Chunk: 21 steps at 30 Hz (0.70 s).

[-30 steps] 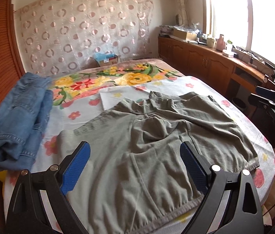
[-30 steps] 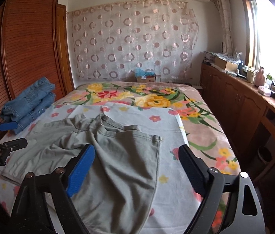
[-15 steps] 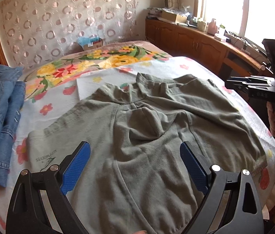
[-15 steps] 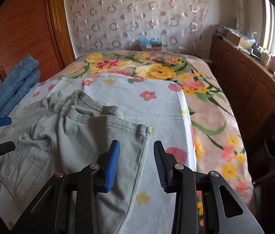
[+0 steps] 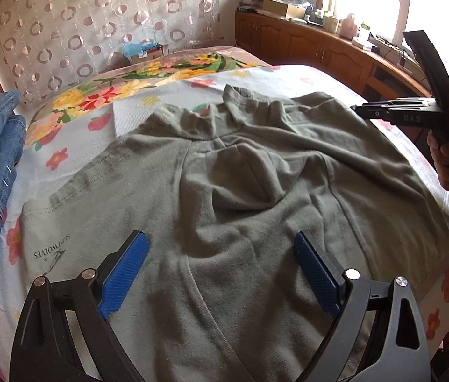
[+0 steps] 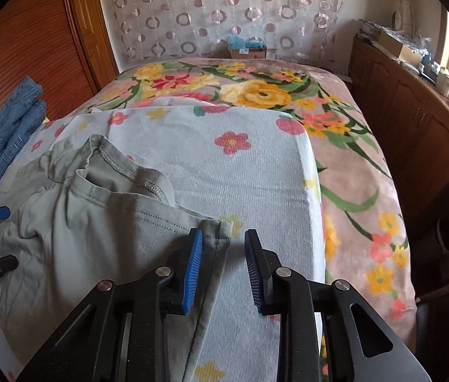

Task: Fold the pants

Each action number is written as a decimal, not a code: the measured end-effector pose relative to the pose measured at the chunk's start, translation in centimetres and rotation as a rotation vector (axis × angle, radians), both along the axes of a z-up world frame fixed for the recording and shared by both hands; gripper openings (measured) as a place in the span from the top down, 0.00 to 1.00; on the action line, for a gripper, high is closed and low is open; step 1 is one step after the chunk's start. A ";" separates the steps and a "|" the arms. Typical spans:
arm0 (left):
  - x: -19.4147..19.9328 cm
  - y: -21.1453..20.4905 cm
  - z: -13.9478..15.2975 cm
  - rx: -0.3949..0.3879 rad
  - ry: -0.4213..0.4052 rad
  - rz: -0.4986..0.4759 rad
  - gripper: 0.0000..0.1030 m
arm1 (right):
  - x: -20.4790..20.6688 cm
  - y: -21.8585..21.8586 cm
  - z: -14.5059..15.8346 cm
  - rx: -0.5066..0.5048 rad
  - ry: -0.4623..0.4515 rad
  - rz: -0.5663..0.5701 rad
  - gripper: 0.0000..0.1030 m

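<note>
- Right wrist view: my right gripper point(image 6: 221, 264) has narrowed from wide, straddling the pants point(image 6: 97, 232) corner, nothing pinched yet.
- My left gripper point(image 5: 221, 273) stays wide above them; folding hasn't begun.

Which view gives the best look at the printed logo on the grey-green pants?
The left wrist view: the logo shows, upside down, near the hem of the pants beside the left gripper. The right wrist view shows only the pants' other side, no logo.
</note>
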State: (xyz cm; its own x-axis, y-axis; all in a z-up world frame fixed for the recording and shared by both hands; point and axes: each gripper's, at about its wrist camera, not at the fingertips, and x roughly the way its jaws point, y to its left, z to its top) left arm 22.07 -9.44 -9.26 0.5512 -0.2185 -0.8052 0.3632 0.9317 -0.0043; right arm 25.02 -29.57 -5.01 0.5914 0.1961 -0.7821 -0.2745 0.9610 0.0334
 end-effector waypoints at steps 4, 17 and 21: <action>-0.1 -0.2 -0.1 0.007 -0.001 0.001 0.09 | 1.2 -0.5 0.1 0.028 0.003 0.010 0.87; 0.0 0.0 -0.1 0.000 0.003 0.003 0.09 | 1.3 -4.2 0.7 -0.008 -0.101 -0.102 0.93; 0.0 0.0 -0.1 0.001 0.002 0.003 0.08 | 1.2 -3.6 -0.3 -0.051 -0.080 -0.107 0.93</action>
State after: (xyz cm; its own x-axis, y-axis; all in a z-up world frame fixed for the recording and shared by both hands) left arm 22.10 -9.42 -9.39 0.5503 -0.2163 -0.8065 0.3601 0.9329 -0.0045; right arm 26.23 -33.20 -5.31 0.6678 0.0899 -0.7389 -0.1704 0.9848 -0.0342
